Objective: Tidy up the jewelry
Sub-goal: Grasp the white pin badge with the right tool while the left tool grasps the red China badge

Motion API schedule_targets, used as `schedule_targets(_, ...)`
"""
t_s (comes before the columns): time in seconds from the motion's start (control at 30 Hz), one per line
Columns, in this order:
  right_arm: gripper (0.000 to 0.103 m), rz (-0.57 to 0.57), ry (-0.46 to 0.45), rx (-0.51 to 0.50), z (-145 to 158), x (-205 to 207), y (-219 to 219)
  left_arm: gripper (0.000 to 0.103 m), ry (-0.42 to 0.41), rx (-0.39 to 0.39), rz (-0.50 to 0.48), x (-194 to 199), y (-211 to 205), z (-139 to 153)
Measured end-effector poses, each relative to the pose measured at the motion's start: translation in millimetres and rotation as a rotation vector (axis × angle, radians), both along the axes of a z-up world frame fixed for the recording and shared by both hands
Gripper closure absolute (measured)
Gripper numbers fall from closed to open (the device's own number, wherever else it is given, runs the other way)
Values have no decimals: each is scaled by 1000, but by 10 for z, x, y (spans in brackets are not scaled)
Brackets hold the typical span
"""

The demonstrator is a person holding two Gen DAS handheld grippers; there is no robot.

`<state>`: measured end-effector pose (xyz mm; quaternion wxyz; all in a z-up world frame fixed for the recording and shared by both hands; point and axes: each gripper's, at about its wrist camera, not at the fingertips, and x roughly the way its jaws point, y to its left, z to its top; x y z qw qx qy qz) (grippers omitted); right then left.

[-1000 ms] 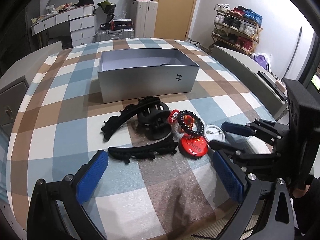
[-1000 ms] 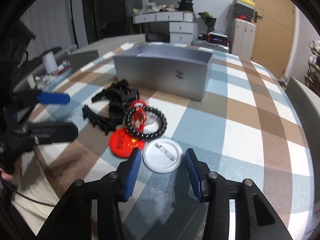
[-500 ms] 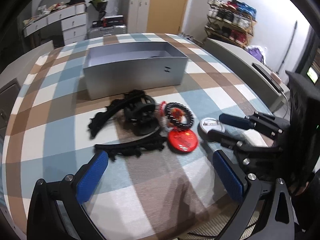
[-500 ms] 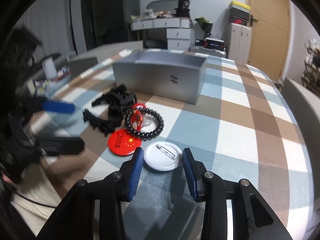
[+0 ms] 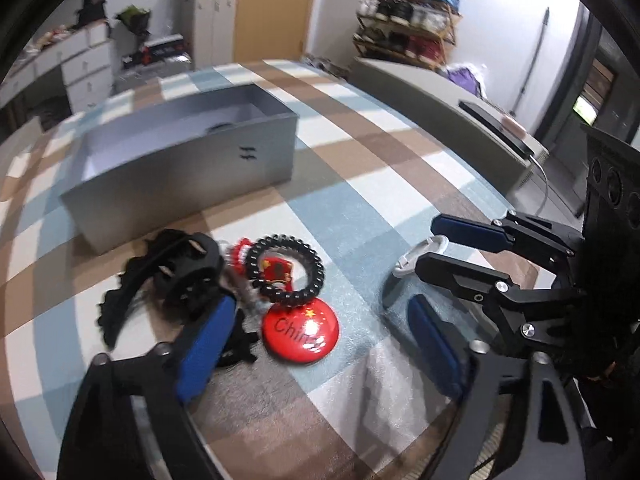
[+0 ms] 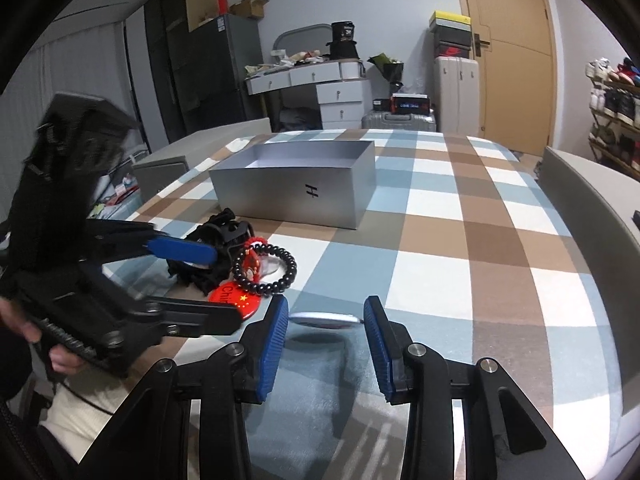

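White and round, a pin badge (image 6: 324,319) is sitting edge-on between the blue pads of the right gripper (image 6: 326,332), which is holding it narrow, lifted just off the checked counter (image 6: 460,280) at the near right of the jewelry pile. Left of it, a red badge (image 5: 300,330) is lying flat, touching a black bead bracelet (image 5: 286,268) that is ringing a small red charm (image 5: 276,270). Black hair clips (image 5: 172,276) are crowding the pile's left side. The left gripper (image 5: 316,344) is hovering over the near edge of the pile, its jaws closing but not pressing on anything, the red badge lying between its pads. Farther back, an open silver box (image 6: 296,196) is standing on the counter, well apart from the lifted badge.
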<state>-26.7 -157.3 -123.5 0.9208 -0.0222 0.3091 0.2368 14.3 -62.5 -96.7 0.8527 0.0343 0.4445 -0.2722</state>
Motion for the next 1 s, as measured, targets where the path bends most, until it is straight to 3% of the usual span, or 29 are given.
schedule_targets(0.13,65,1,14,23,-37,24,-40,34,37,10,-43,19,-47,-35)
schedule_targets(0.47,65,-9,10,65,2,13,-141,35,50,121,-51,58,-138,-96)
schedule_targets(0.53,65,-6,6,66,13,3,-135,40,44,134,-47,52,-137,-103)
schedule_targets(0.6,65,-2,2,66,16,-11,-131,55,25,167,-41,41,-133,-104)
schedule_targets(0.7,65,0,0,72,29,-20,-132,66,20,177,-29,44,-80,-98)
schedule_targets(1.0,65,-3,43,154,65,57,-197,66,12,195,-57,-94,-152,-90)
